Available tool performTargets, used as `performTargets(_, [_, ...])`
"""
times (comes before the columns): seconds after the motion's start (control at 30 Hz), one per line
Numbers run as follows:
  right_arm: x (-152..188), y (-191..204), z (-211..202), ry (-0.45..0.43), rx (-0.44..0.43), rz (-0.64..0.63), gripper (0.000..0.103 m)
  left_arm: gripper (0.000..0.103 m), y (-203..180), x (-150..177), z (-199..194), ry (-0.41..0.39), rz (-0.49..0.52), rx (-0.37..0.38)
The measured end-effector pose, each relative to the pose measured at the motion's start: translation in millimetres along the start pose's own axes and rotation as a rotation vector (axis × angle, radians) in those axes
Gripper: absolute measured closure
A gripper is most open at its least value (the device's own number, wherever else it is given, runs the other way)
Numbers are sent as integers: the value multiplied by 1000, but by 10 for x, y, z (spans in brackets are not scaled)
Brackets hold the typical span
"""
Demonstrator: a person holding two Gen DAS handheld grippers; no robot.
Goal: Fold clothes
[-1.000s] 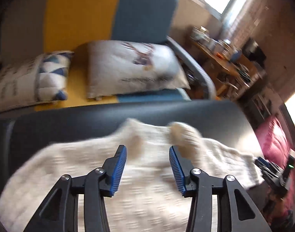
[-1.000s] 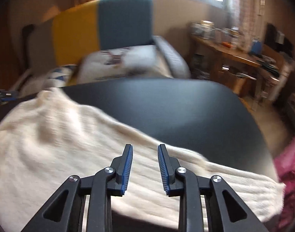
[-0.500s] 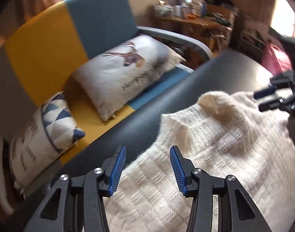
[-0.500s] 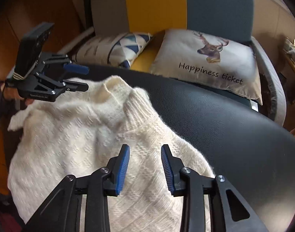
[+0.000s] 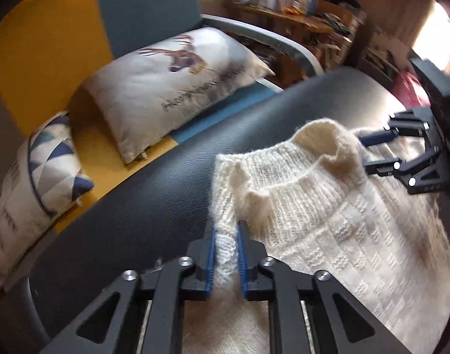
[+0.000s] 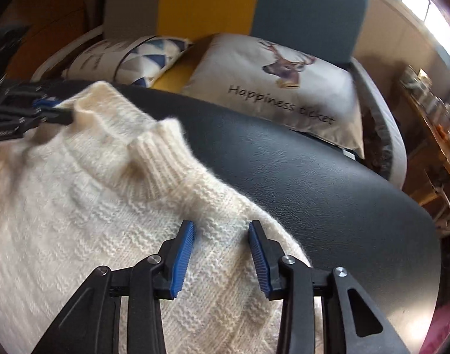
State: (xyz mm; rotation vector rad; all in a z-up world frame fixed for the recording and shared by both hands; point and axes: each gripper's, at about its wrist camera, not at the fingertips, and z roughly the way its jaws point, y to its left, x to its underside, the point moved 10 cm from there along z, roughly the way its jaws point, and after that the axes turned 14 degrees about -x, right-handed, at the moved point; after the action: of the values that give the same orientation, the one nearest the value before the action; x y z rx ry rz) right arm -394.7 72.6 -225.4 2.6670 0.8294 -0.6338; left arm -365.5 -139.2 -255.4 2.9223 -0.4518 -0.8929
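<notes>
Left gripper (image 5: 226, 242) now clamped on sweater (image 5: 328, 221) shoulder, open half a second ago; right gripper (image 6: 222, 236) wide over opposite shoulder on table (image 6: 313, 171), grasp pending before folding.

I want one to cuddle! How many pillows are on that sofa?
2. The deer pillow lies on the sofa seat by the blue backrest; the triangle-pattern pillow sits left of it. More may be hidden.

Window glare, blurred fisheye edges
</notes>
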Motion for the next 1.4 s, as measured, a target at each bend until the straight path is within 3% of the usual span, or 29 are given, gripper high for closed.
performTargets(0.1, [-38, -41, 29, -35, 40, 26, 65, 93, 100, 66, -89, -28, -94, -19])
performTargets(0.17, [-65, -54, 44, -45, 68, 34, 65, 93, 155, 151, -80, -29, -129, -70])
performTargets(0.3, [-68, -105, 18, -30, 32, 117, 64, 87, 166, 110, 65, 22, -171, -142])
performTargets(0.4, [-48, -82, -94, -36, -10, 165, 64, 87, 185, -32, 5, 44, -239, -79])
performTargets(0.53, [-61, 257, -305, -83, -87, 112, 64, 80, 476, -57, -308, -6, -348, -33])
performTargets(0.63, [-101, 653, -379, -101, -165, 65, 64, 80, 771, 128, -550, -39, -359, -87])
performTargets(0.77, [-196, 1198, -347, -102, -275, 22, 64, 80, 1098, 568, -741, -26, -368, -174])
performTargets(0.93, [-475, 1676, -169, -96, -305, -15, 64, 80, 1462, 1062, -915, -7, -386, -268])
performTargets(1.07, [-779, 1885, 11, -96, -336, -14, 63, 80, 1709, 1277, -912, 16, -344, -387])
performTargets(1.2, [-929, 1902, 249, -57, -328, 36, 63, 80, 1744, 1229, -861, 4, -318, -332])
performTargets(1.27, [-920, 1870, 331, -42, -310, 51, 63, 66, 1694, 1141, -758, 11, -254, -329])
performTargets(1.33, [-881, 1843, 376, -36, -307, 57, 63, 52, 1598, 1123, -585, 45, -192, -279])
performTargets(1.4, [-838, 1822, 399, -34, -312, 57, 63, 52, 1505, 1137, -432, 83, -154, -217])
